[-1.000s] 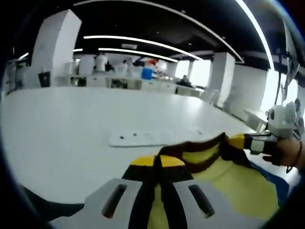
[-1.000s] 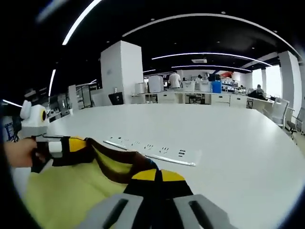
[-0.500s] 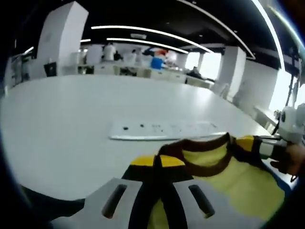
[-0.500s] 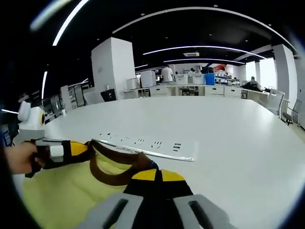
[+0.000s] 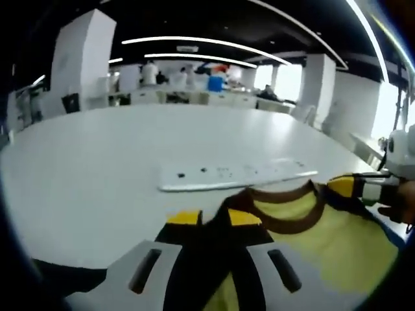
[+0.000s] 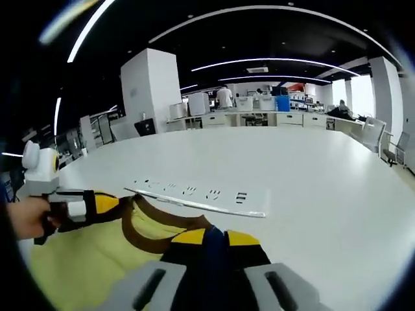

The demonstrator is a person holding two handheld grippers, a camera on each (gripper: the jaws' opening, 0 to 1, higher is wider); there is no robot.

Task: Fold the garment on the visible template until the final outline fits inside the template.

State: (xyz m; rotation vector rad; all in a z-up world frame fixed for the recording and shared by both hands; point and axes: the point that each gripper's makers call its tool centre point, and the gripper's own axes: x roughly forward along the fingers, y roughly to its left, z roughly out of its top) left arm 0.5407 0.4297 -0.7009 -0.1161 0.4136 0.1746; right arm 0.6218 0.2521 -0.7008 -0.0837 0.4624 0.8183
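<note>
Left gripper view, both jaws parted, yellow garment [image 5: 305,227] between, white table [image 5: 97,175].

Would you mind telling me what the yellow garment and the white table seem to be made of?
The garment looks like soft knit cloth, matte yellow with a dark brown collar; it sags and curves between the grippers. The table looks hard and smooth, perhaps laminate, with a faint sheen; its exact material is unclear.

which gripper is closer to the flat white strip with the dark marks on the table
Hard to call: both are about level. The left gripper and right gripper each sit just short of the white strip, at the yellow garment's brown collar.
</note>
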